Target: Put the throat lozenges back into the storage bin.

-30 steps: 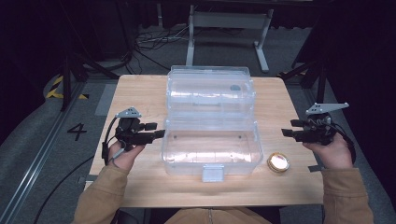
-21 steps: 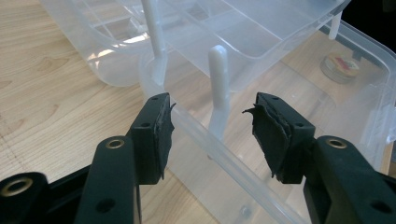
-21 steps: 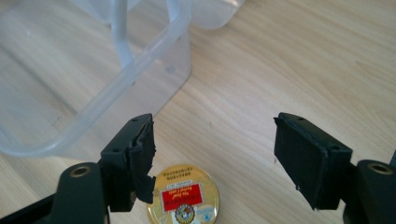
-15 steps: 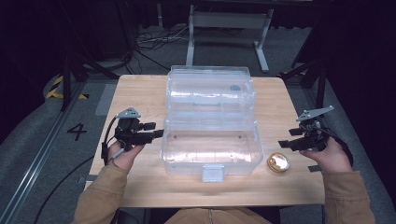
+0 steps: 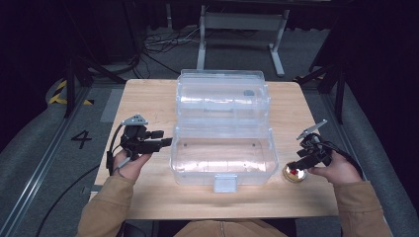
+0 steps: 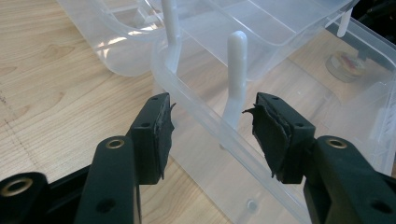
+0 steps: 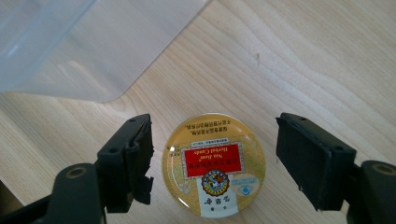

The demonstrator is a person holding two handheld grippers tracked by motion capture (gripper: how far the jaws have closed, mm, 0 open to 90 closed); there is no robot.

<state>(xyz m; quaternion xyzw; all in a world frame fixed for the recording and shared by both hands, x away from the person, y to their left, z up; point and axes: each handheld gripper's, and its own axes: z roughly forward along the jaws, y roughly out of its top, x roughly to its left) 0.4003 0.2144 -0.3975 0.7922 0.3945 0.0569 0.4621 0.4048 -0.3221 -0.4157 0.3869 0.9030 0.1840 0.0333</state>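
Round gold tin (image 7: 214,165): flat on the wooden table (image 5: 148,98), lid up, glossy, with a red label panel and small print. Sits just beside the near right corner of the clear plastic box (image 5: 222,148), apart from it. Box: transparent, hinged lid swung open and lying back, latch tab at the front edge.

table (image 5: 148,98): pale wood with visible grain, matt and smooth
box (image 5: 222,148): clear plastic, glossy, smooth
tin (image 7: 214,164): round, golden, glossy lid with red printed label
right claw (image 7: 215,158): black matt plastic, pads (image 7: 142,161) rough and worn at edges
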